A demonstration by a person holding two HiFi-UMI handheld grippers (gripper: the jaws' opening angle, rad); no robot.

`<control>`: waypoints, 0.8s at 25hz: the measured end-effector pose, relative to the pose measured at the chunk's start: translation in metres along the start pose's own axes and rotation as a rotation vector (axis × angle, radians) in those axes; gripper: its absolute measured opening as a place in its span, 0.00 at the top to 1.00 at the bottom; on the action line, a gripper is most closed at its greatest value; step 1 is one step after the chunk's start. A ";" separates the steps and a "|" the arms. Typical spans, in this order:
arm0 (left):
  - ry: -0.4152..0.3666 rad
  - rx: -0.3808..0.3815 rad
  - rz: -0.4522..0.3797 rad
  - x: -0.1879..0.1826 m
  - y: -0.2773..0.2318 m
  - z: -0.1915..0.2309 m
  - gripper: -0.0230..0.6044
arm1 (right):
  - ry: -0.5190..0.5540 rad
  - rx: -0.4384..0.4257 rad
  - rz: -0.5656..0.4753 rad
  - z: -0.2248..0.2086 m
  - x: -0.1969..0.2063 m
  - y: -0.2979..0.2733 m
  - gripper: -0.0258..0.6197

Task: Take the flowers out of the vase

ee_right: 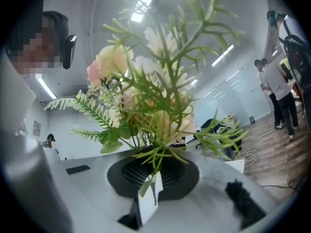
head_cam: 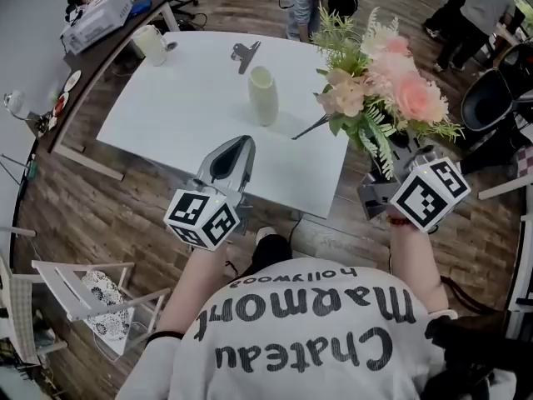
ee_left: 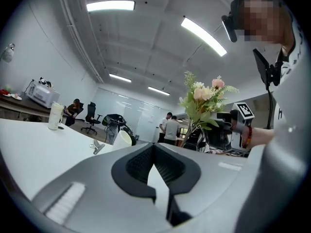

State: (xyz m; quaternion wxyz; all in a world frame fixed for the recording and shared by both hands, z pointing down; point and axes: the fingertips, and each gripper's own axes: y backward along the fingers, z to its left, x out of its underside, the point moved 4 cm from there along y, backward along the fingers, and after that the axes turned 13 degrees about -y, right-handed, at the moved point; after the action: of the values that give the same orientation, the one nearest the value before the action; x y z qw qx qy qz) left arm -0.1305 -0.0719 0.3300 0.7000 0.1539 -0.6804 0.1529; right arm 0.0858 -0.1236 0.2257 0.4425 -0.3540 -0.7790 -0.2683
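The right tongs [ee_right: 156, 164] gripped the flowers [head_cam: 383, 82] at their base, right of the vase [head_cam: 262, 96] on the table [head_cam: 166, 115], the left tongs [ee_left: 153, 149] closed empty; we feared the bunch slipping loose if we swung it.

Flowers [head_cam: 379, 86]: bunch of pink and peach blooms with green fern fronds and thin sprigs. Bunch stood upright, with stems gathered at bottom and pinched between jaws of right gripper [head_cam: 390, 167] (stem ends hidden). Bunch was fully out of vase, held in air at right edge of white table [head_cam: 166, 115].

Vase [head_cam: 262, 95]: plain pale cream cylinder, empty, open mouth up. It stood upright near table's middle, well apart from flowers.
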 end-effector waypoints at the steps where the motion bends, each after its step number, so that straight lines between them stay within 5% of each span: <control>1: 0.005 -0.004 0.002 0.002 0.006 -0.008 0.96 | -0.006 -0.001 0.009 0.001 0.004 0.007 0.91; 20: -0.021 0.008 0.002 0.013 0.084 -0.116 0.96 | -0.023 0.074 0.121 0.009 0.068 0.111 0.91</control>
State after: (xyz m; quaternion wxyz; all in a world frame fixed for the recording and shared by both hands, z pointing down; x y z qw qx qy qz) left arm -0.0609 0.0533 0.3409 0.6921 0.1574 -0.6872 0.1546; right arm 0.1440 -0.0285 0.2929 0.4616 -0.3869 -0.7707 -0.2080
